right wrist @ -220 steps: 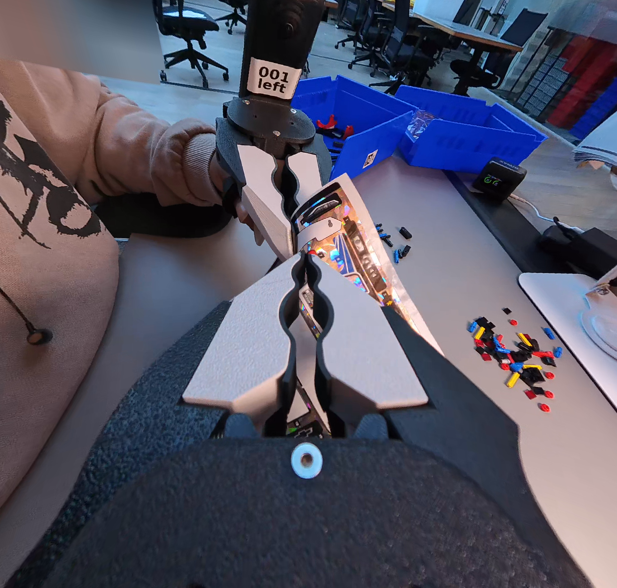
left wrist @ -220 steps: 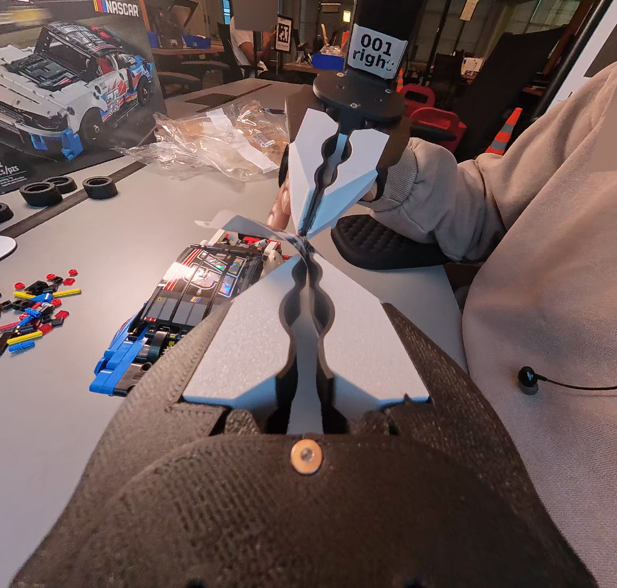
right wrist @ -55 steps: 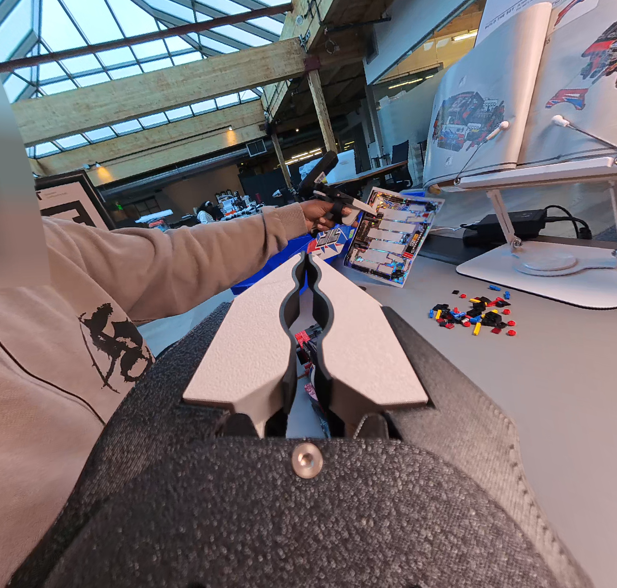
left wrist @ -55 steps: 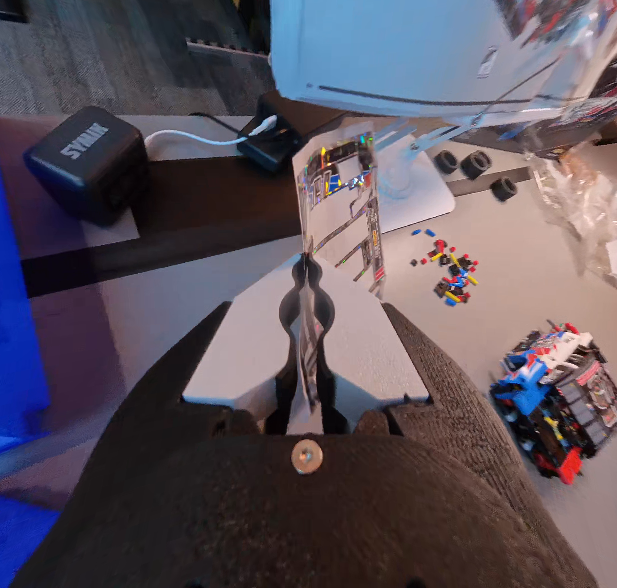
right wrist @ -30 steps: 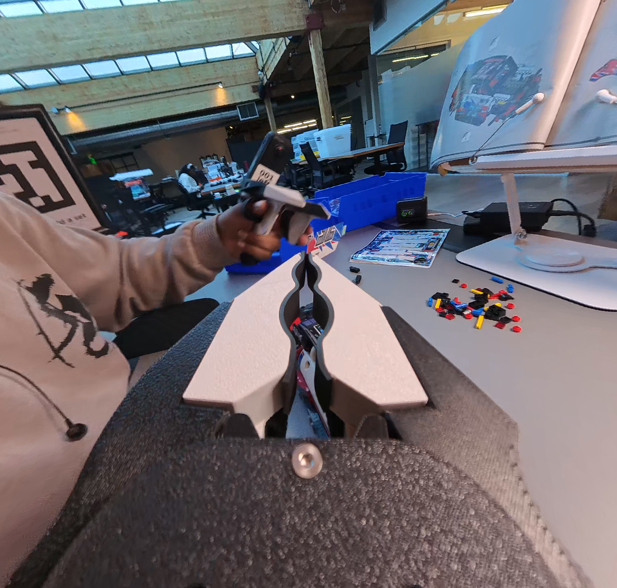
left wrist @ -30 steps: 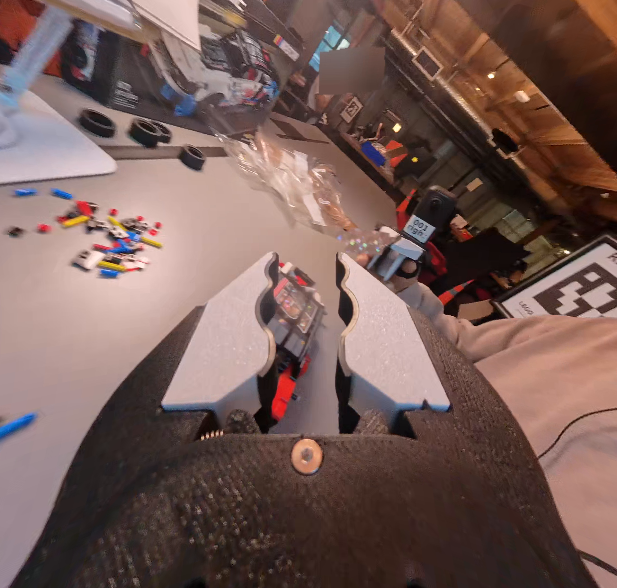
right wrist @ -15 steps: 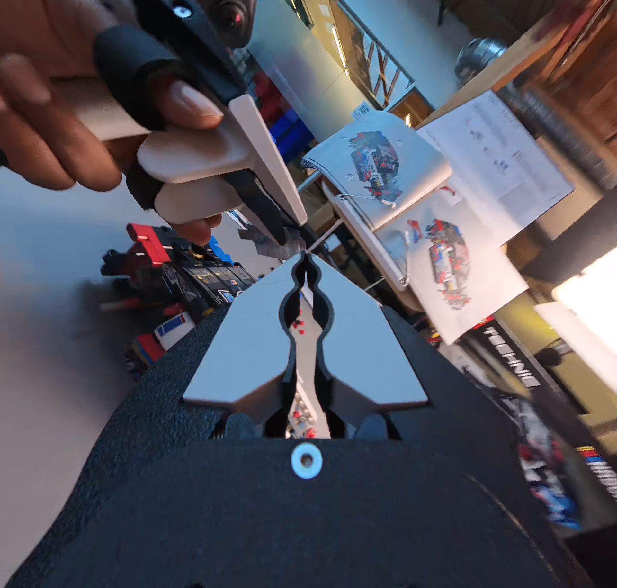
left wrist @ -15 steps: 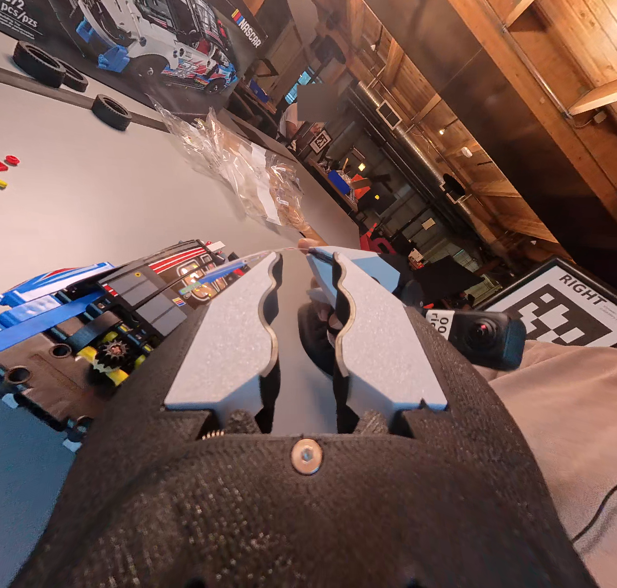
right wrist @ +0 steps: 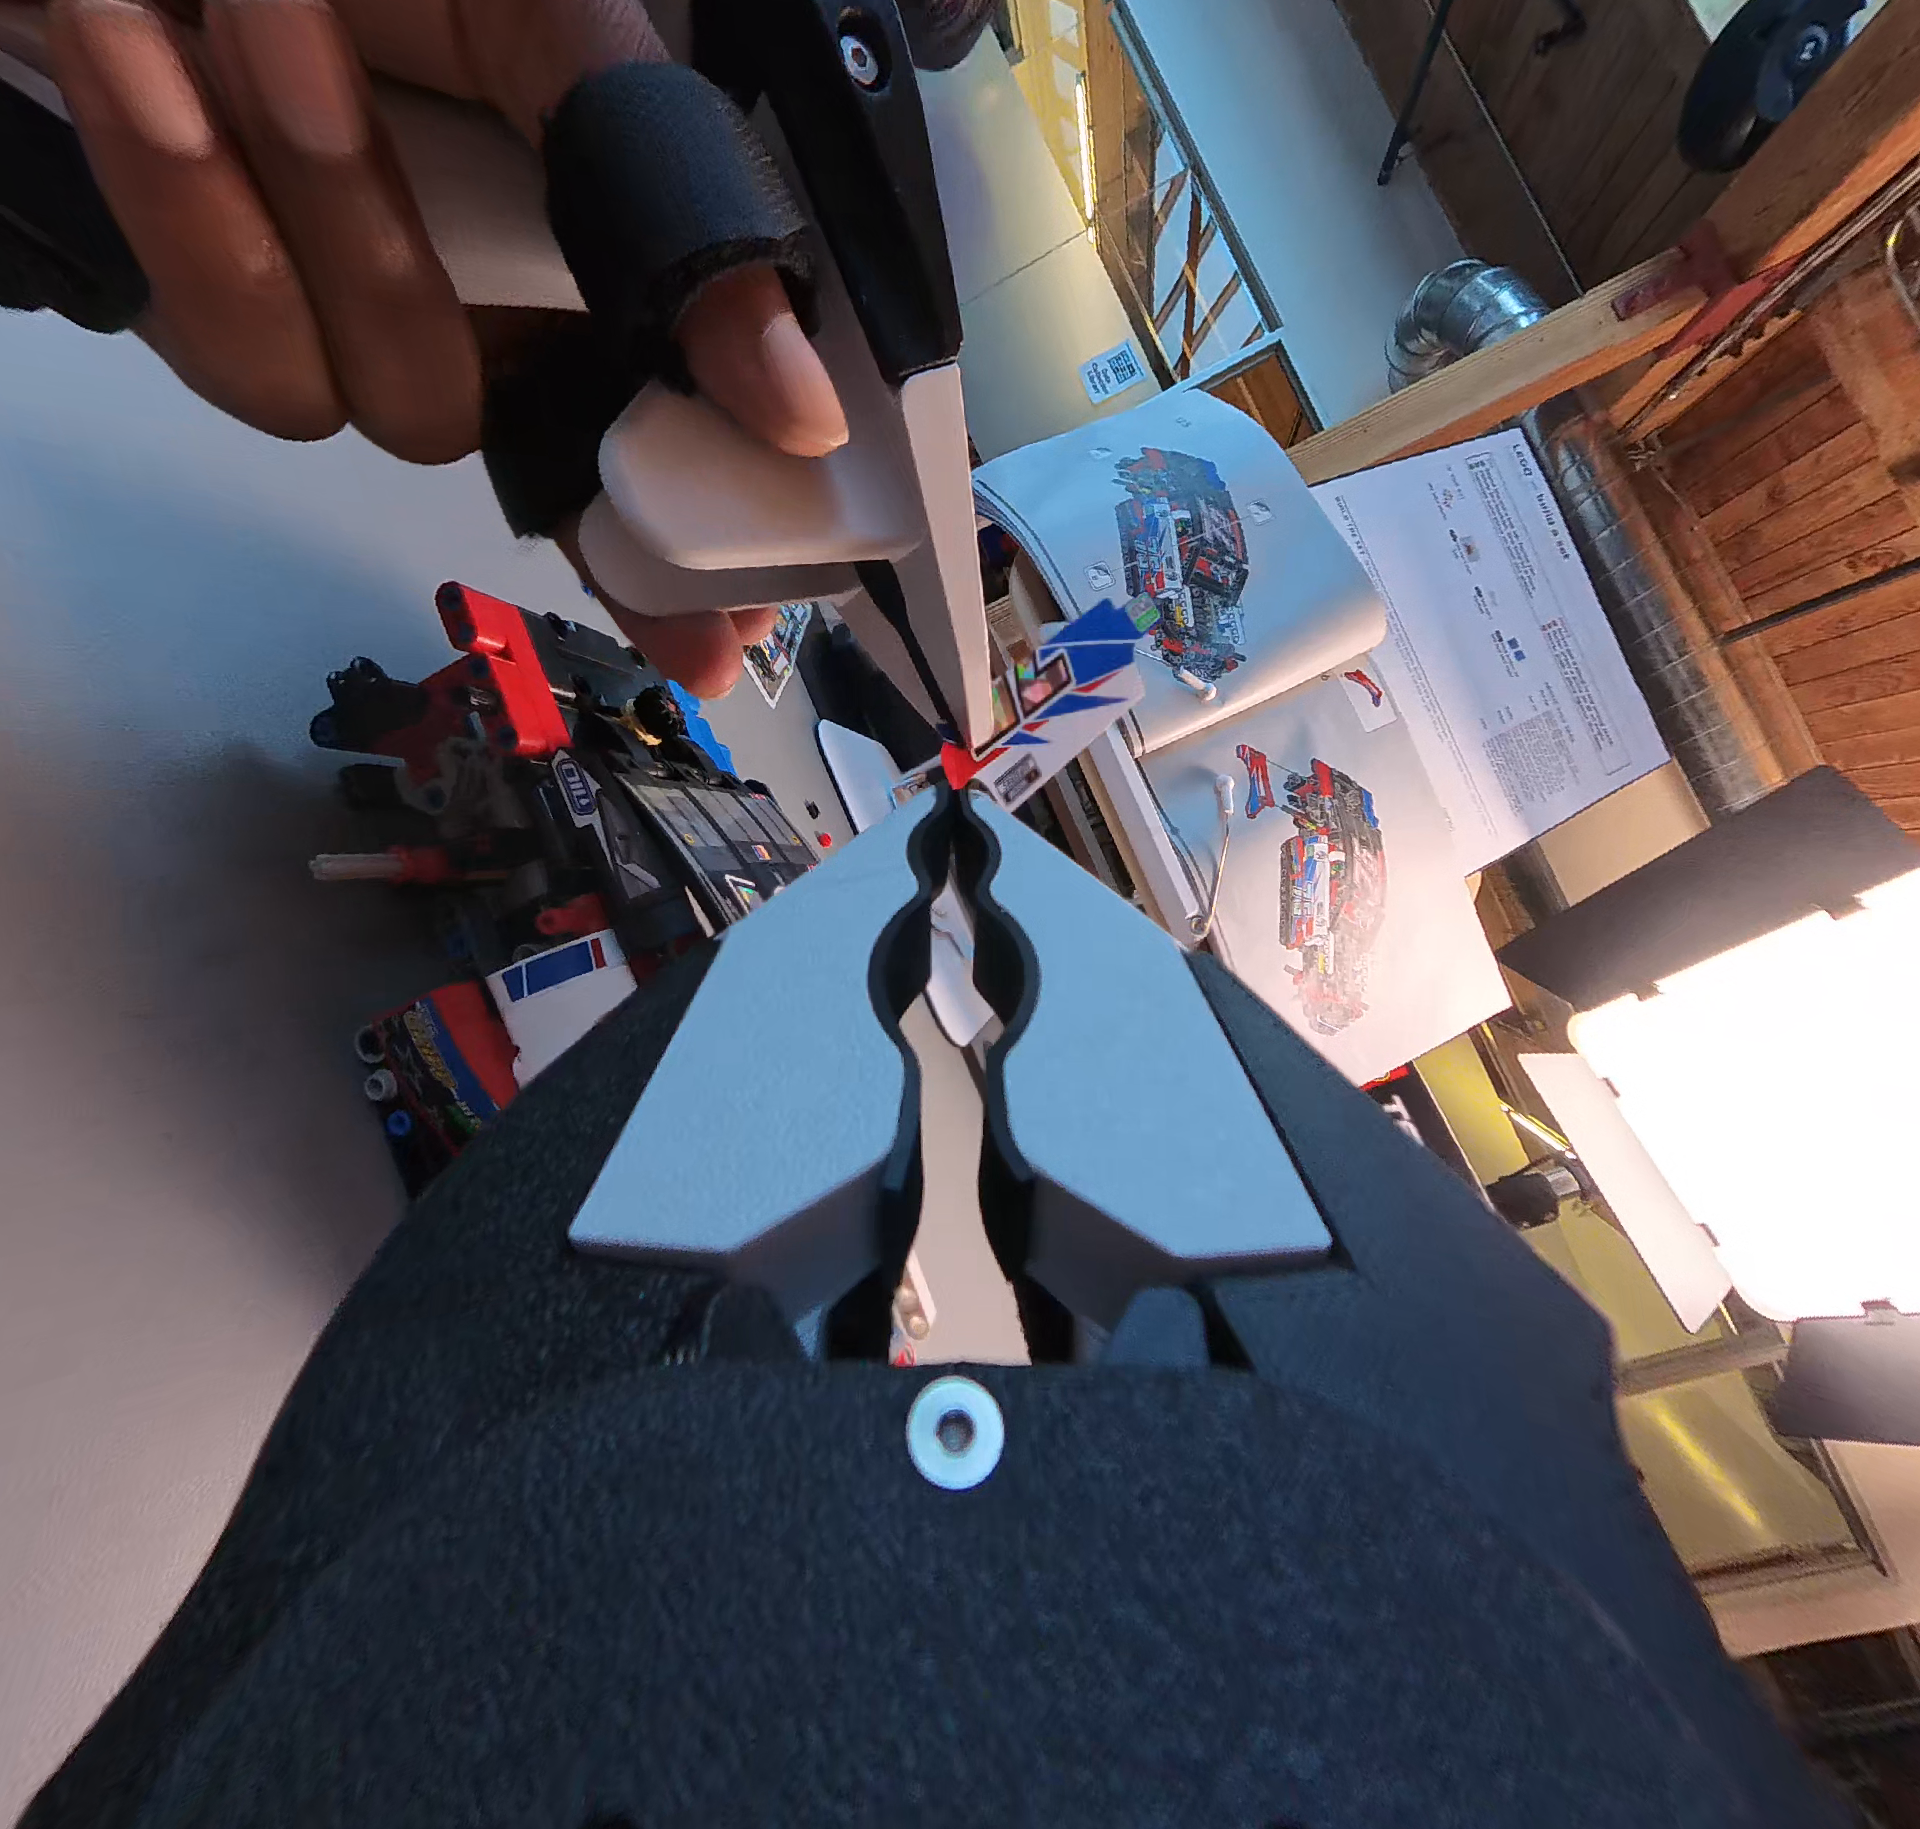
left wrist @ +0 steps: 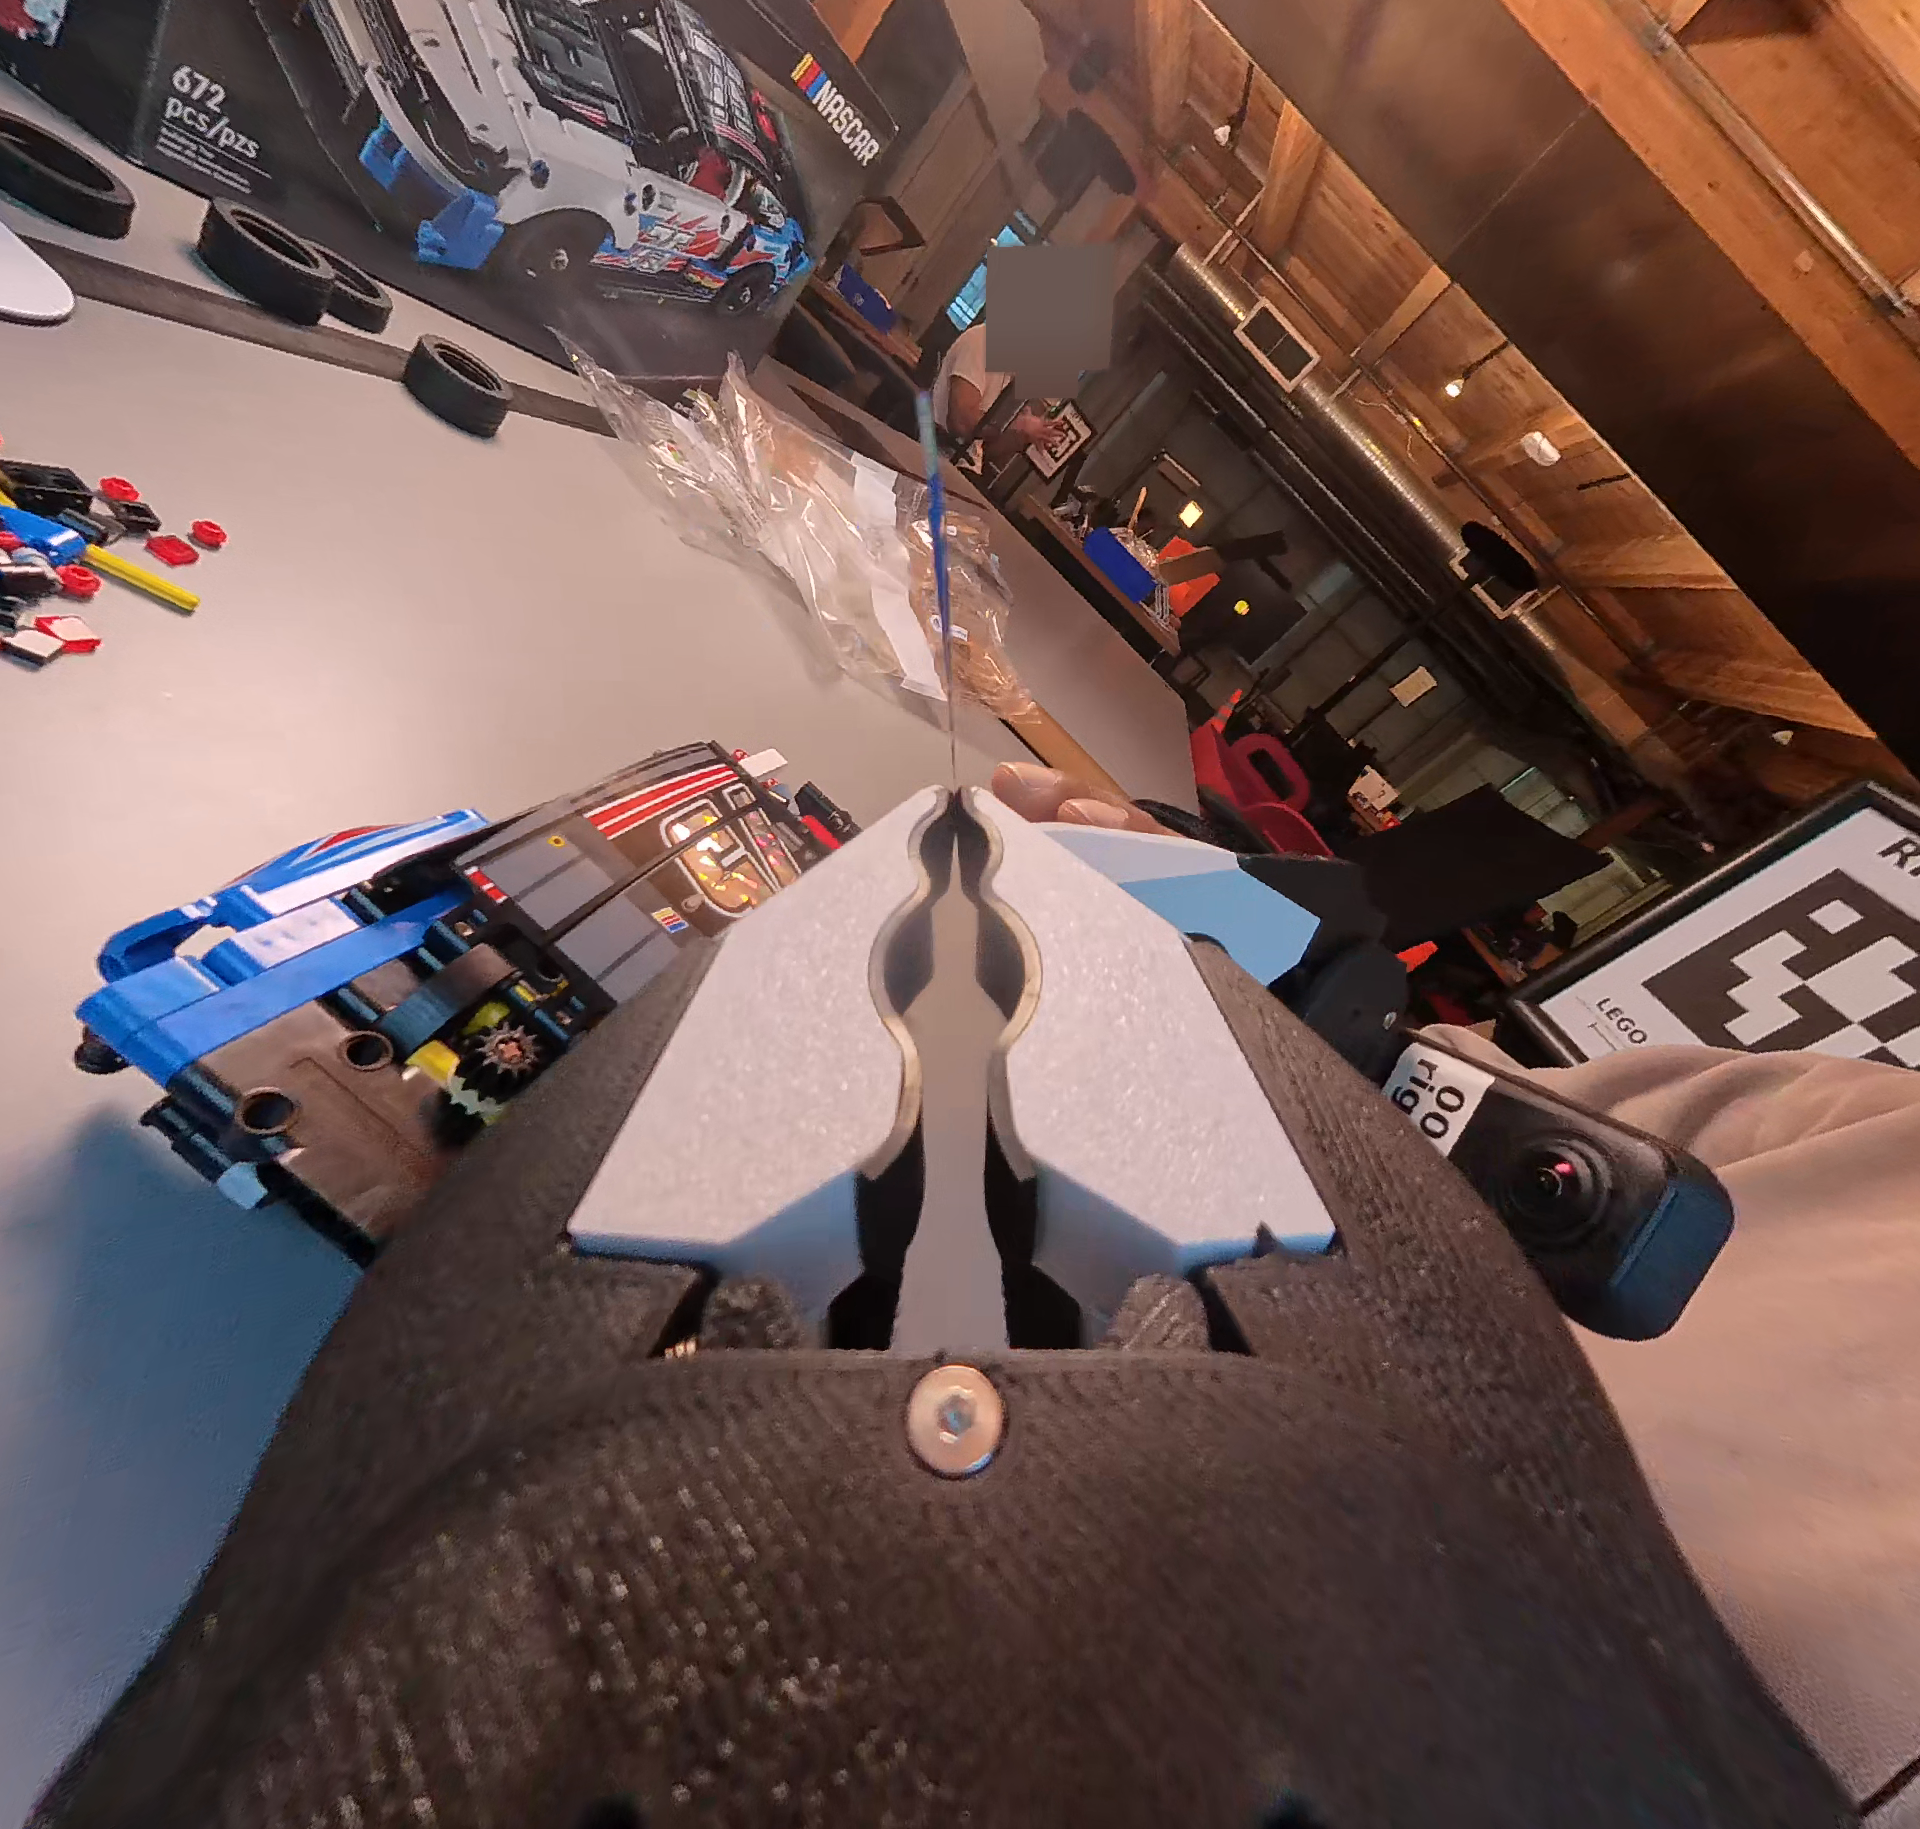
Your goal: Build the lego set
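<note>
A small white sticker with blue and red stripes (right wrist: 1060,699) hangs in the air between the two grippers. My right gripper (right wrist: 954,790) is shut with the sticker's red corner at its tips. My left gripper (left wrist: 954,794) is shut on the same sticker, which in the left wrist view shows edge-on as a thin blue line (left wrist: 935,553) rising from the tips. In the right wrist view the left gripper (right wrist: 961,740) reaches down from above. The part-built Lego car (left wrist: 416,948), black with blue and red parts, lies on the grey table just left of the grippers; it also shows in the right wrist view (right wrist: 582,823).
Loose small pieces (left wrist: 62,574) lie at the far left. Black tyres (left wrist: 457,387) and the set's box (left wrist: 468,96) stand at the back, with clear plastic bags (left wrist: 831,532) beside them. An instruction booklet on a stand (right wrist: 1195,574) is behind the sticker.
The left gripper put the sticker sheet down and swung back open. In the last half second it has shut on the sticker that the right gripper holds.
</note>
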